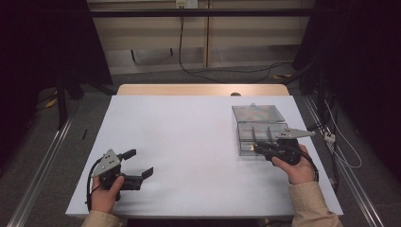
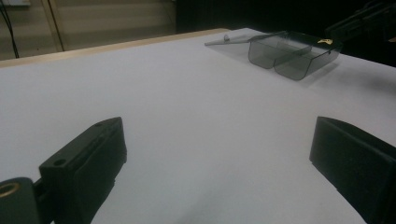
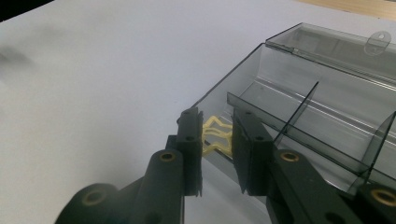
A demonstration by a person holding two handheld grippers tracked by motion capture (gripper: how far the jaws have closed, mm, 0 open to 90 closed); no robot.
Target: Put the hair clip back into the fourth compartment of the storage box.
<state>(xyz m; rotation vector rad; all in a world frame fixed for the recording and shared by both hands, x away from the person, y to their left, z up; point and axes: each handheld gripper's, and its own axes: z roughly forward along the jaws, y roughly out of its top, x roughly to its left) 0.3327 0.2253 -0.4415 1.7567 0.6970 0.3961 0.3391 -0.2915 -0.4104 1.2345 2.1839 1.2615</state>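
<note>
Resting: the left gripper [image 1: 139,163] sits on the white surface [image 1: 189,142] near the person's left edge, jaws spread wide, holding nothing.
Right gripper [image 3: 217,140]: jaws nearly closed, pinching a tangled yellow rubber band [image 3: 215,135] at the near corner of the box.
Box [image 1: 257,135]: clear smoky plastic, divided into compartments, lid [image 1: 257,112] open flat behind it, on the surface's right side.

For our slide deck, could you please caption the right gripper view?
Right hand-held gripper pinching a yellow rubber band at the open clear box's corner.
</note>
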